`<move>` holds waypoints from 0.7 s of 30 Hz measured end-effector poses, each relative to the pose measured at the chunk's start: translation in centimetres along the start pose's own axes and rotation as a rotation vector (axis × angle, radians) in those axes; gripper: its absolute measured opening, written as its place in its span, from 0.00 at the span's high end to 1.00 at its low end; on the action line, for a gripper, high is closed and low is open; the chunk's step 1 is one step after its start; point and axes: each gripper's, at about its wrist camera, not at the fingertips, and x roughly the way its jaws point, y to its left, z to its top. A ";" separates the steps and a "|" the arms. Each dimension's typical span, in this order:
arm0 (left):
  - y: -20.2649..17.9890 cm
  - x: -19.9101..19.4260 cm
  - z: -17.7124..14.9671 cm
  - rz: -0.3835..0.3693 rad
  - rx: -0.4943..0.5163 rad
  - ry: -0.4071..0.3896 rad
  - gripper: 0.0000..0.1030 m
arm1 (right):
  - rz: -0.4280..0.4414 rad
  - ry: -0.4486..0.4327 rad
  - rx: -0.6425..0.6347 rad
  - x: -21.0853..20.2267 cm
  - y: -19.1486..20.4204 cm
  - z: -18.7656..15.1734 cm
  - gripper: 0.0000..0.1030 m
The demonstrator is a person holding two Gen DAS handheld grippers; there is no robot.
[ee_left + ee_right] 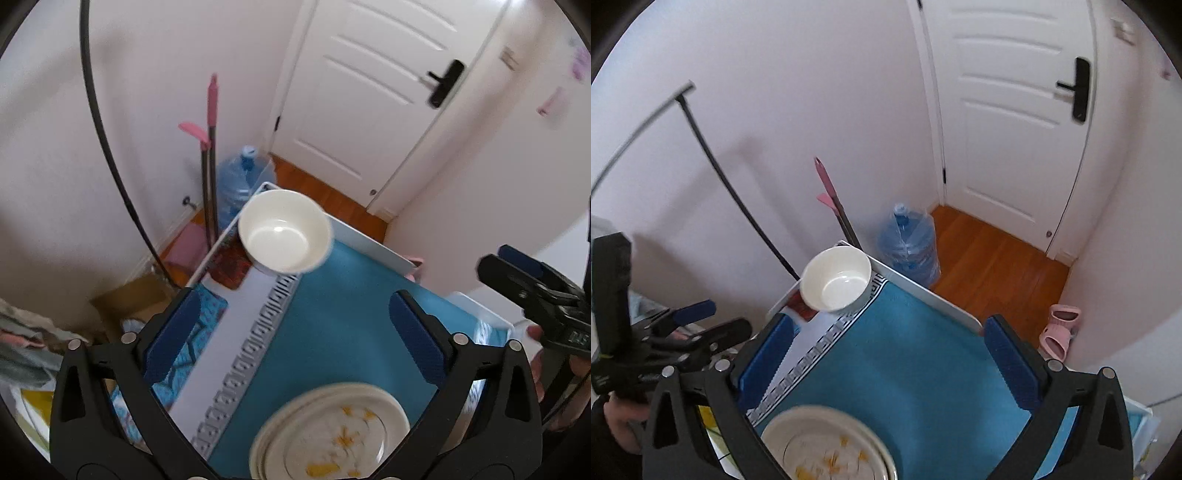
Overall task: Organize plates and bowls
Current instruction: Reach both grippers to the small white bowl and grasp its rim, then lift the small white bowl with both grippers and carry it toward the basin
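Observation:
A white bowl [286,230] stands upright at the far corner of the table on the blue mat [332,332]; it also shows in the right wrist view [835,278]. A stack of cream plates with yellow flower print [332,435] lies at the near edge, also in the right wrist view [827,446]. My left gripper [295,332] is open and empty, above the mat between plates and bowl. My right gripper [886,358] is open and empty, above the mat beyond the plates. Each gripper shows in the other's view: the right one [524,280], the left one [694,325].
A white table rim [923,291] bounds the far side. Beyond it stand a blue water jug [910,245], a pink-handled mop [210,147] and a white door [1015,129]. Pink slippers [1060,328] lie on the wooden floor. A cardboard box [129,299] sits left.

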 end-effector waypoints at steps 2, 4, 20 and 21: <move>1.4 2.6 0.9 -0.017 -0.043 0.037 0.19 | 0.023 0.060 0.009 4.2 -0.1 1.3 0.00; 2.5 5.1 1.4 -0.043 -0.084 0.078 0.33 | 0.034 0.116 0.012 7.8 -0.2 1.8 0.01; 5.5 15.7 2.9 -0.059 -0.177 0.203 0.77 | 0.166 0.341 0.049 21.7 0.1 1.6 0.60; 5.7 15.9 2.9 -0.053 -0.174 0.201 0.78 | 0.170 0.342 0.051 22.0 0.0 1.7 0.65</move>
